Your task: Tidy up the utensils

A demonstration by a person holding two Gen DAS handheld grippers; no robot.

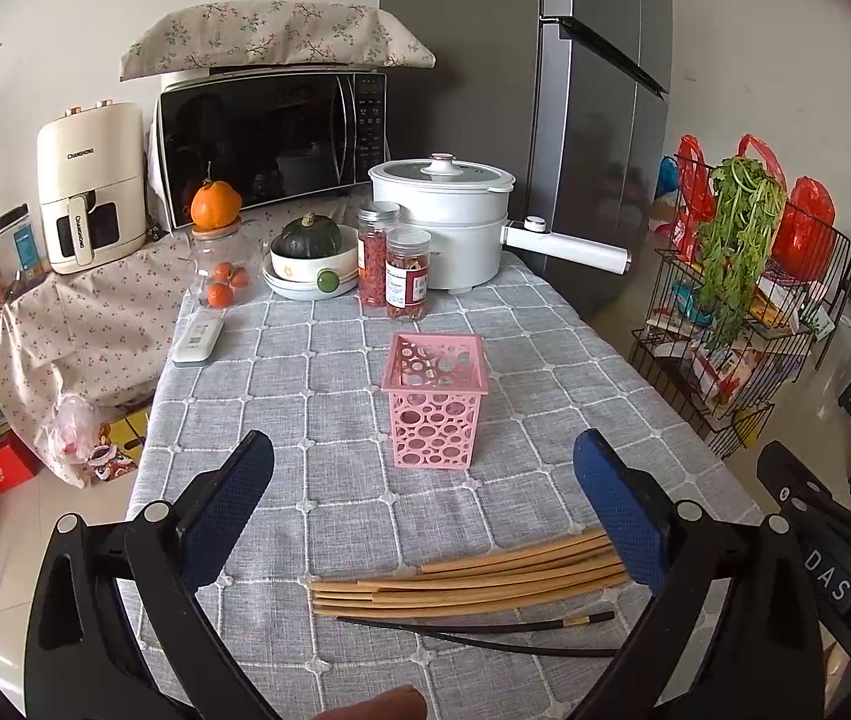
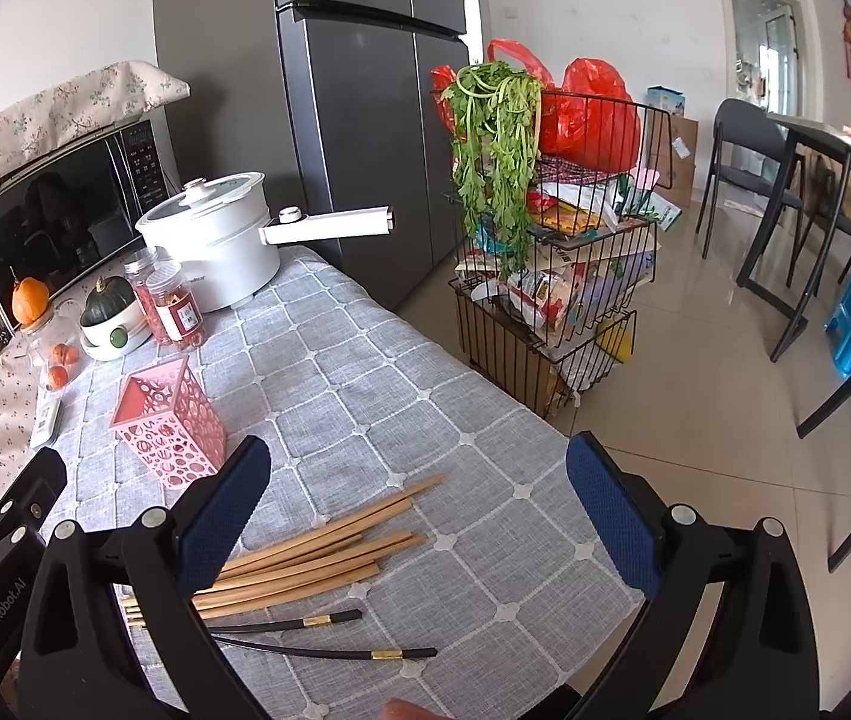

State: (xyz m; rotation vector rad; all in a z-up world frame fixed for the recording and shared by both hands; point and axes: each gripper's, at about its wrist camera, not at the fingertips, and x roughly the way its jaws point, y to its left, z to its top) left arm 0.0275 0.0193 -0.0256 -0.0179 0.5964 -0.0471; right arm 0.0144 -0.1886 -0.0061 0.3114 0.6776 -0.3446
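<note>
A pink perforated utensil holder stands upright and empty on the grey checked tablecloth; it also shows in the right wrist view. Several bamboo chopsticks lie in a loose bundle near the table's front edge, with two black chopsticks just in front of them. They show in the right wrist view too: bamboo chopsticks, black chopsticks. My left gripper is open and empty above the bundle. My right gripper is open and empty, above and right of the chopsticks.
At the back stand two jars, a white electric pot with a long handle, a bowl with a squash, a microwave and an air fryer. A wire rack with greens stands right of the table, beside the fridge.
</note>
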